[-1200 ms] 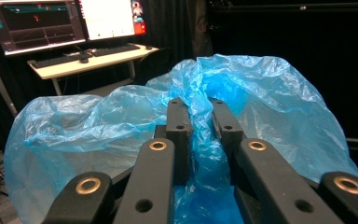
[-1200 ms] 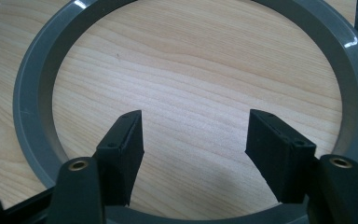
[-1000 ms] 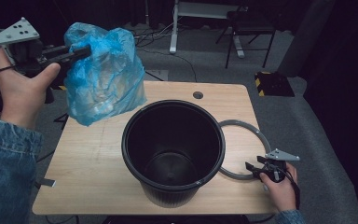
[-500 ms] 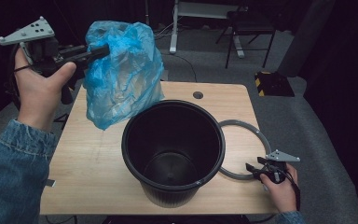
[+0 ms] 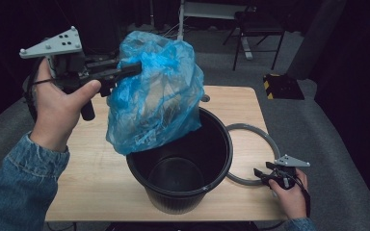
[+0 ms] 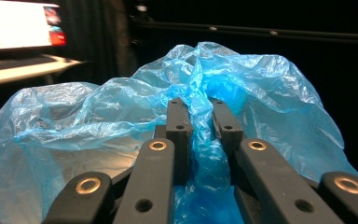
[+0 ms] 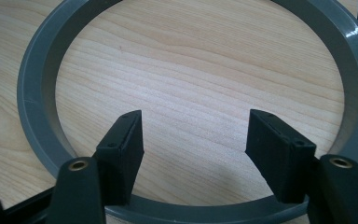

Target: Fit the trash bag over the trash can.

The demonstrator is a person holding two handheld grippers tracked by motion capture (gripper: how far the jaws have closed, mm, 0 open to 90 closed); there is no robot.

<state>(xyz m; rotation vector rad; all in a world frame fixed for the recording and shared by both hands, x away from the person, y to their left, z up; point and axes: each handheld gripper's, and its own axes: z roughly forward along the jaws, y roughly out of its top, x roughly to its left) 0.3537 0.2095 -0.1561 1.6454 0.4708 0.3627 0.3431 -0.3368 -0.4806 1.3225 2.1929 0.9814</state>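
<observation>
Blue plastic, thin and crinkled, makes up the bag [image 5: 154,96] that hangs from the left gripper [image 5: 134,69], whose jaws are clamped on a gathered fold near the bag's top, as the left gripper view shows with film bunched between them [image 6: 200,135]. Held high this way, the bag droops free, its lower end just over the near rim of the black bucket [image 5: 180,166] in the middle of the tabletop [image 5: 91,159], probably so it can be lowered inside as a liner. The bucket stands upright and looks empty. The right gripper [image 5: 265,174] rests low at the tabletop's right edge with its jaws spread apart and holding nothing, poised over the near arc of the grey ring [image 7: 42,116] lying flat beside the bucket. That ring likely waits to clamp the bag's edge over the rim
</observation>
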